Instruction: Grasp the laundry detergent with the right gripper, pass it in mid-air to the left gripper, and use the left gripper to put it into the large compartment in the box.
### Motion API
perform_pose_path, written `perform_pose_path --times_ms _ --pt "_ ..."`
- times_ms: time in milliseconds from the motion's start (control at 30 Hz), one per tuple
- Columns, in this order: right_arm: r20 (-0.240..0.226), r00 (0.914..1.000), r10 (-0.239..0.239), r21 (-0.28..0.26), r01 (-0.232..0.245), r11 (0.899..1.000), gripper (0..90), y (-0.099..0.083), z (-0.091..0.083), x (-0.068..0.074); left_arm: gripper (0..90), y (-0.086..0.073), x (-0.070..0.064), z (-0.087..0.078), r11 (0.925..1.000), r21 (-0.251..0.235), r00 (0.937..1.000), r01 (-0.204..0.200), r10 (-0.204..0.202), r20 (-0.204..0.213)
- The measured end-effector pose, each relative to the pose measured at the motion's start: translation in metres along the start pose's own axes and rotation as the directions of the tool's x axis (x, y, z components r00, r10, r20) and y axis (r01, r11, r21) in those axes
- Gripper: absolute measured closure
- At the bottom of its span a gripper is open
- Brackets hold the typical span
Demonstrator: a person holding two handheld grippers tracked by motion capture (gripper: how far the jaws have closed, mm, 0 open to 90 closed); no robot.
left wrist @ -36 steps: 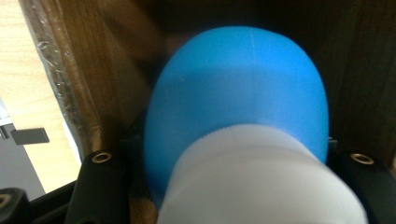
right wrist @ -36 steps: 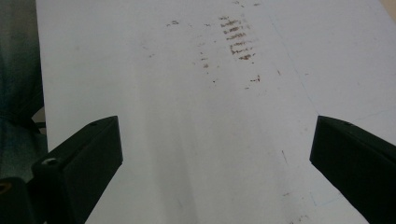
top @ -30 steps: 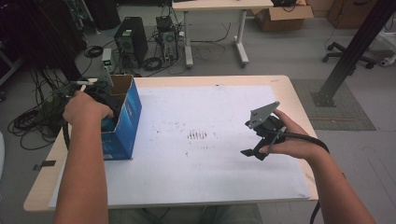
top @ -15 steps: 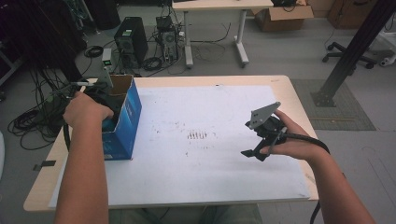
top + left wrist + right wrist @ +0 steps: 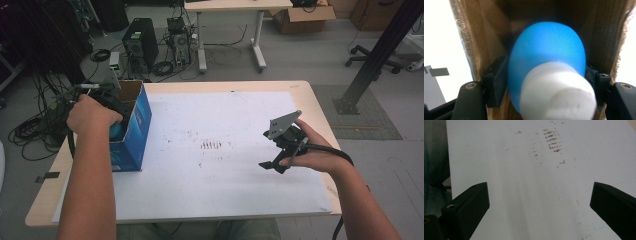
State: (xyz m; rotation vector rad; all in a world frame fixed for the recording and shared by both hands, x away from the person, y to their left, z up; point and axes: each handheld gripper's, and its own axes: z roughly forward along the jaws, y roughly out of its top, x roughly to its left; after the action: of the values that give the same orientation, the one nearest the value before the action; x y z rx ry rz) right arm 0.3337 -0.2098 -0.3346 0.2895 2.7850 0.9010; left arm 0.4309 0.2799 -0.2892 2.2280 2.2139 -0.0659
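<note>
- Little has shifted: left gripper stays inside the blue box at the table's left edge, clamped on a blue-and-white bulb.
- Right gripper, jaws spread and empty, hovers near the right edge.

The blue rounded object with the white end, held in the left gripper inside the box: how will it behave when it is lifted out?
The blue object looks smooth and egg-rounded, so it may slip or twist between the jaws of the left gripper. Set on the table, it would probably roll. The cardboard box fits closely around it, so it might catch on the walls.
</note>
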Motion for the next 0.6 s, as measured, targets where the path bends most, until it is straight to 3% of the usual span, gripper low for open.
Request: perform_pose_path --times_ms 300,600 --pt "0.001 1.0 -0.008 -0.006 0.008 1.0 2.5 0.001 -0.003 0.0 28.5 -0.004 -0.001 -0.014 0.9998 -0.015 0.9999 0.011 -0.011 -0.003" --pt "0.005 0.9999 -0.016 -0.016 0.016 1.0 2.5 0.003 -0.009 0.003 17.8 -0.01 -0.008 -0.03 0.9996 -0.028 0.9999 0.003 -0.003 -0.011"
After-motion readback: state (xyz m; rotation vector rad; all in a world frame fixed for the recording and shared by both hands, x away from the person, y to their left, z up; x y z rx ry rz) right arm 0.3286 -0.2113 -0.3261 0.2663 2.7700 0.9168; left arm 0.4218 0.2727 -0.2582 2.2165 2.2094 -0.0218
